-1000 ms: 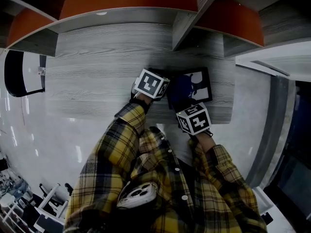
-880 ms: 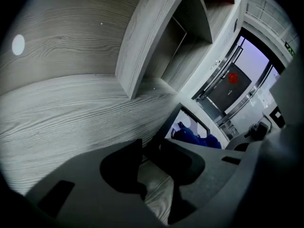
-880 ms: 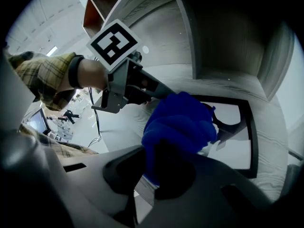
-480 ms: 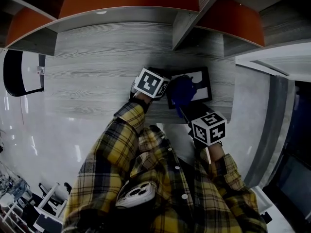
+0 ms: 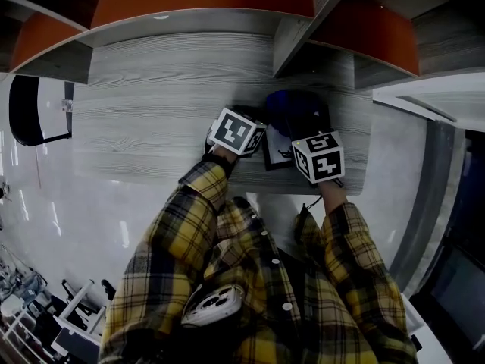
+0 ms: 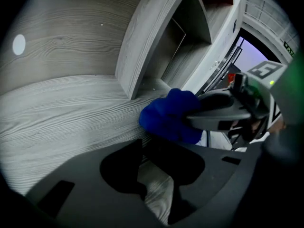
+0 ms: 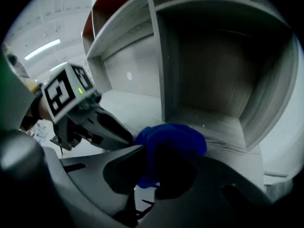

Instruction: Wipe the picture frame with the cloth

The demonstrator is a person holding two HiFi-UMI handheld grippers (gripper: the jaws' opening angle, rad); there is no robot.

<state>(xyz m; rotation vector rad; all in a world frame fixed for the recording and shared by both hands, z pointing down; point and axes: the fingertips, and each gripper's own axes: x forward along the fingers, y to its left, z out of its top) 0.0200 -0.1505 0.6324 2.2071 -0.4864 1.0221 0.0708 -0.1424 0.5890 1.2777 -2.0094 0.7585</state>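
Observation:
A black picture frame [image 5: 276, 156] with a white picture lies flat on the grey wood desk [image 5: 151, 127], mostly hidden under the two grippers. My right gripper [image 5: 301, 130] is shut on a bunched blue cloth [image 5: 292, 111], which sits on the frame's far part. In the right gripper view the cloth [image 7: 173, 139] fills the gap at the gripper [image 7: 156, 167]. My left gripper [image 5: 256, 139] stands at the frame's left edge with its jaws wide. In the left gripper view the gripper [image 6: 154, 165] shows bare wood between its fingers and the cloth [image 6: 168, 115] just beyond.
Grey shelving with orange backs rises behind the desk, and an upright divider [image 5: 294, 29] stands just beyond the frame. An open cubby [image 7: 213, 80] faces the right gripper. A black chair [image 5: 23, 112] is at far left. The desk's front edge [image 5: 227, 188] runs under my arms.
The right gripper drew back toward me, then pushed the cloth away across the frame to its far side. The left gripper stayed still.

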